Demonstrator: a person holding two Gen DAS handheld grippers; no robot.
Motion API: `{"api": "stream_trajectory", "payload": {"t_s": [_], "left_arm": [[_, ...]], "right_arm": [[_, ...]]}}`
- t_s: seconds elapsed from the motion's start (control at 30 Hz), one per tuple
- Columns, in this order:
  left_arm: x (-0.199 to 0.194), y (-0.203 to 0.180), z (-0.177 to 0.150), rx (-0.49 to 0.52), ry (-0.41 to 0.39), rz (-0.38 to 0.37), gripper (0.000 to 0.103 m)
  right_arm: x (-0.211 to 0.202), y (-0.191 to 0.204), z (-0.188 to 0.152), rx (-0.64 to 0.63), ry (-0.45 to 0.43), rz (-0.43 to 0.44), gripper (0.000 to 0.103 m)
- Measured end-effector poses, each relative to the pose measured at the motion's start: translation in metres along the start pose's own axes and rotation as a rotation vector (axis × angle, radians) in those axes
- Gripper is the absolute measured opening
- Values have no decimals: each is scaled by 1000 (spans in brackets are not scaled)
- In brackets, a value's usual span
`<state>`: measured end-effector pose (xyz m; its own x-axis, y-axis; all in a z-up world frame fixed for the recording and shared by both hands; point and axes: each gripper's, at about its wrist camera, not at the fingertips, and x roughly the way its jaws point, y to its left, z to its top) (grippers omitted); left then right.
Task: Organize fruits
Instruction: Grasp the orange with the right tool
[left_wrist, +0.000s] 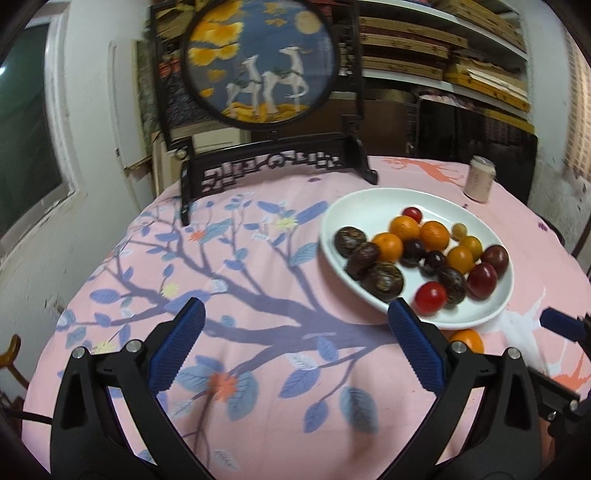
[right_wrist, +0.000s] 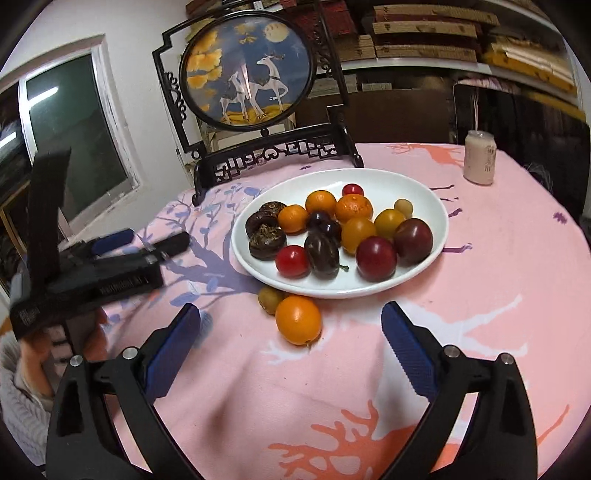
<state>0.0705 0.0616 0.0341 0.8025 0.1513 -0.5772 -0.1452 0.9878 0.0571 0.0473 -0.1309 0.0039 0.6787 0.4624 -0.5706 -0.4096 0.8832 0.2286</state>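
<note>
A white oval plate (right_wrist: 424, 199) (left_wrist: 354, 201) on the pink cloth carries several fruits: oranges, red and dark plums, brown wrinkled ones. An orange (right_wrist: 298, 319) (left_wrist: 468, 339) lies on the cloth just in front of the plate, touching a small olive-green fruit (right_wrist: 270, 300). My right gripper (right_wrist: 291, 321) is open, its blue pads on either side of the orange and apart from it. My left gripper (left_wrist: 295, 315) is open over bare cloth to the left of the plate, its right pad by the plate's near rim. It also shows as a dark body in the right wrist view (right_wrist: 122, 258).
A round embroidered deer screen (right_wrist: 251, 66) on a black carved stand stands at the table's far edge. A pale can (right_wrist: 480, 157) stands at the back right. Shelves of boxes fill the wall behind; a window is at the left.
</note>
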Motion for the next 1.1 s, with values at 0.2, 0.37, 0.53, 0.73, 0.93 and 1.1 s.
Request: {"api": "stream_trajectory", "payload": {"t_s": [0.2, 0.37, 0.53, 0.73, 0.93, 1.1], "left_arm": [[0, 13, 0, -51, 13, 13, 101], [1, 15, 0, -71, 26, 1, 101], [2, 17, 1, -87, 35, -12, 101], [3, 13, 0, -77, 45, -22, 101], [7, 0, -5, -18, 60, -13, 101], [10, -11, -11, 36, 65, -28, 101]], "right_arm": [[21, 9, -5, -66, 67, -92, 83], [40, 15, -6, -86, 137, -86, 64], [57, 12, -2, -55, 177, -77, 48], [72, -7, 2, 57, 216, -18, 40], [75, -8, 4, 72, 211, -7, 37], [56, -12, -6, 56, 214, -13, 36]]}}
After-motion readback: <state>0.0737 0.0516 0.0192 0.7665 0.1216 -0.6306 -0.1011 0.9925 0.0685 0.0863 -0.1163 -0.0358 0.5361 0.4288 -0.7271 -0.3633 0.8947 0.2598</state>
